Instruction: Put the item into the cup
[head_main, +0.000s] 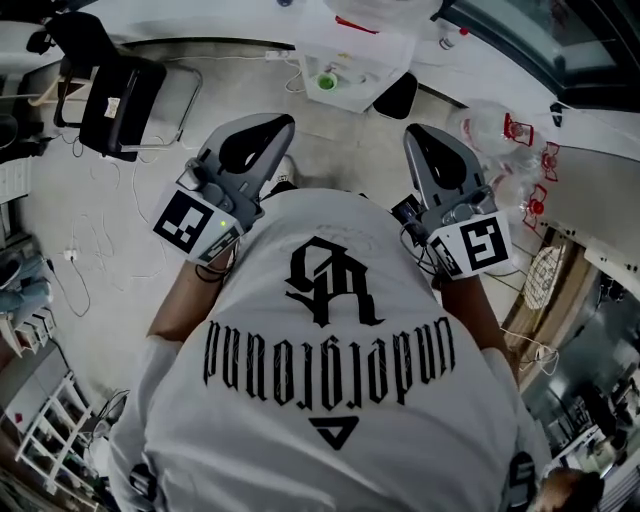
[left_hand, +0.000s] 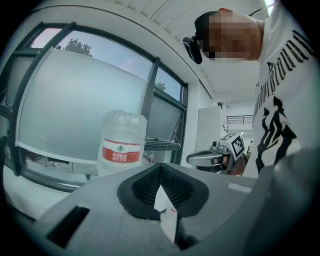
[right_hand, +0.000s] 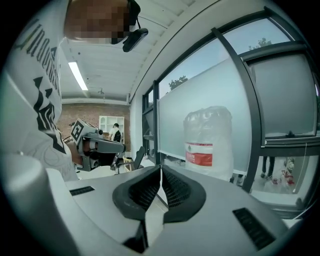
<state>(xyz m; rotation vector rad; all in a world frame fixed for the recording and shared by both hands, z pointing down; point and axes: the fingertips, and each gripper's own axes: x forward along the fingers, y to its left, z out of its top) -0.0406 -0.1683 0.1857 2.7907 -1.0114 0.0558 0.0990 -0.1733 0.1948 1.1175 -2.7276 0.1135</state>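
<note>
- Step in hand: none yet, pre-approach. Left tool (left_hand: 160, 167) and right tool (right_hand: 160, 170) held at chest against white shirt (head_main: 330, 380); both with jaws pressed together, nothing between.
- Item and cup: in no view, whereabouts unknown.
- Next move, as judged: turn to find the item, then open 1 tool.
- Around: water jug (left_hand: 122, 142) by window, black chair (head_main: 130, 95) on floor. Shirt blocks most of head view.
</note>
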